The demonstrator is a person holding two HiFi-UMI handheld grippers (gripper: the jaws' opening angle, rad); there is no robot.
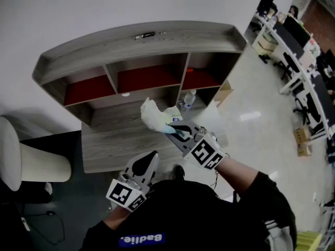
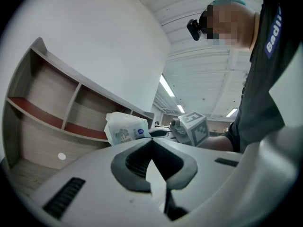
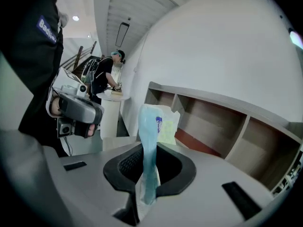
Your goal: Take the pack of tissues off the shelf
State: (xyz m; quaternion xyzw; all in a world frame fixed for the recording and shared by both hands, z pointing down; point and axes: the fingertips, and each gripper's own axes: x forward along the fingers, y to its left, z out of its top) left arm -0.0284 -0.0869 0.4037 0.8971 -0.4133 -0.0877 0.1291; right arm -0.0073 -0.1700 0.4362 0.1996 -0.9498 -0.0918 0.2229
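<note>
Gripping tissue pack [image 1: 155,115] edge, right gripper [image 1: 175,130] jaws clear of shelf [image 1: 131,42]; left gripper [image 1: 151,156] jaws closed, empty

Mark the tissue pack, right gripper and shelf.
tissue pack [image 1: 155,115]: head view, its pale crumpled body.
right gripper [image 1: 171,129]: head view, between its fingertips, on the pack's edge.
shelf [image 1: 172,43]: head view, its top board.

Head view: even, moderate indoor light. A pale glare patch [image 1: 250,116] lies on the floor, and the shelf [image 1: 141,41] compartments sit in soft shadow. Straight lines bow towards the frame edges.

Both gripper views: heavy fisheye distortion, black vignette in the corners, near foreground soft and out of focus.

Left gripper view: 3 ceiling light strips [image 2: 166,85] burn out white.

Right gripper view: the white wall [image 3: 222,56] is brightly lit, with a flare spot [image 3: 296,39] at the right edge.
</note>
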